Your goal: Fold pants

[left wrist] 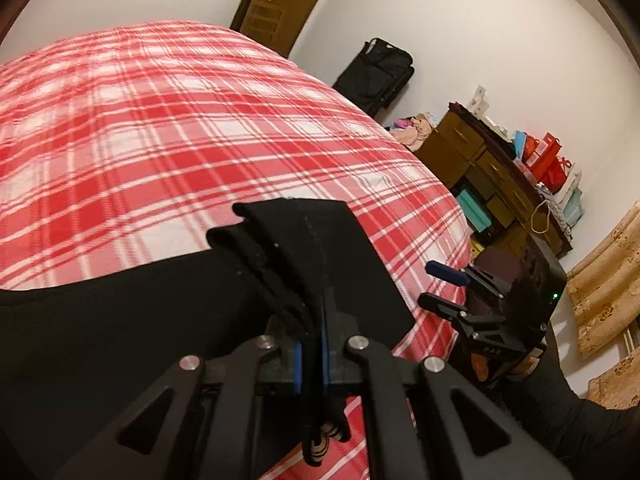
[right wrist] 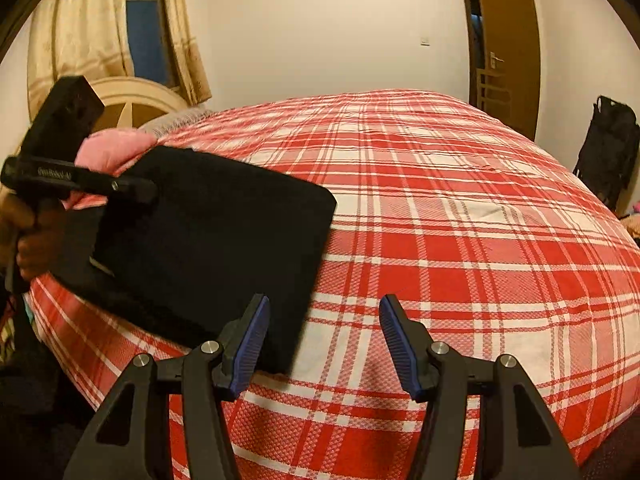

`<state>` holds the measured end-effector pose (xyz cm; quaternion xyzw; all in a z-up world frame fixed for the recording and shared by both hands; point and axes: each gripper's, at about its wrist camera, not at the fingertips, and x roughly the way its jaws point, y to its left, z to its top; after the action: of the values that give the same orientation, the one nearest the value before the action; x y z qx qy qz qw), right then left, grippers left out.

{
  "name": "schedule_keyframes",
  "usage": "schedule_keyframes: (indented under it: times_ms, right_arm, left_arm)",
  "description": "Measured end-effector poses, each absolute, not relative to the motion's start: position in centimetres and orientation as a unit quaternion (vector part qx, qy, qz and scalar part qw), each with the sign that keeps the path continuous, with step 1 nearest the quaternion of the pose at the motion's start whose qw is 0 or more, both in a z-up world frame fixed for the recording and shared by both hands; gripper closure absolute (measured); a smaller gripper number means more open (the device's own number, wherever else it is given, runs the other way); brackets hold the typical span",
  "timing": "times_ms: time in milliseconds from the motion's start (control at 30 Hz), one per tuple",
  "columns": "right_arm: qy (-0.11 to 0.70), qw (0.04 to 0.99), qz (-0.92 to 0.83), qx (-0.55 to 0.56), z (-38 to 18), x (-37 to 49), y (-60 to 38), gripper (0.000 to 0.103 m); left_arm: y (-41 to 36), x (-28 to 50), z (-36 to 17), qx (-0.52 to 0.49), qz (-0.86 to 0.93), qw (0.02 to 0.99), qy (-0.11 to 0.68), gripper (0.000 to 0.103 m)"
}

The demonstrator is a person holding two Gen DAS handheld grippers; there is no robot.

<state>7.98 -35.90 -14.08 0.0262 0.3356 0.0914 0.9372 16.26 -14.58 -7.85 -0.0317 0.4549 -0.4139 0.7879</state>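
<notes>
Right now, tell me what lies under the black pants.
The black pants rest on the red plaid bedspread, one end pinched in the shut left gripper. Whatever lies directly beneath the fabric is covered. The right gripper is open, empty.

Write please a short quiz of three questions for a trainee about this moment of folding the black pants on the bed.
1. True or false: the left tool is shut on the black pants.
2. What is between the fingers of the right tool?
A. a fold of the pants
B. nothing
C. the pink cloth
3. Fill in: the pants lie on a bedspread with a red and white ____ pattern.

Key
1. True: the blue pads are pressed together with layers of black fabric between them.
2. B: the jaws stand wide apart above the bedspread, beside the edge of the pants.
3. Plaid (checked).
</notes>
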Motion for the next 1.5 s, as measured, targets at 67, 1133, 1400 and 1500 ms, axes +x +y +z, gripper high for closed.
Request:
schedule_keyframes:
  times_ms: [67,1133,1400,1500]
  right_arm:
    - [0.337,0.937,0.093,0.021,-14.2,8.1,-35.7,0.044]
    - [0.347,0.931,0.112,-0.017,-15.0,7.8,-33.3,0.044]
    - [0.328,0.936,0.128,-0.010,-14.2,7.3,-31.5,0.044]
    - [0.297,0.940,0.166,-0.002,-12.7,6.9,-29.1,0.044]
  left_arm:
    - [-13.8,16.3,-7.7,-0.028,-0.406,0.794,0.452,0.097]
    - [-1.4,16.7,-10.9,-0.078,-0.317,0.814,0.481,0.097]
    - [-1.2,17.7,-14.8,-0.078,-0.292,0.806,0.509,0.094]
    - [-1.2,17.7,-15.3,-0.071,-0.287,0.809,0.508,0.091]
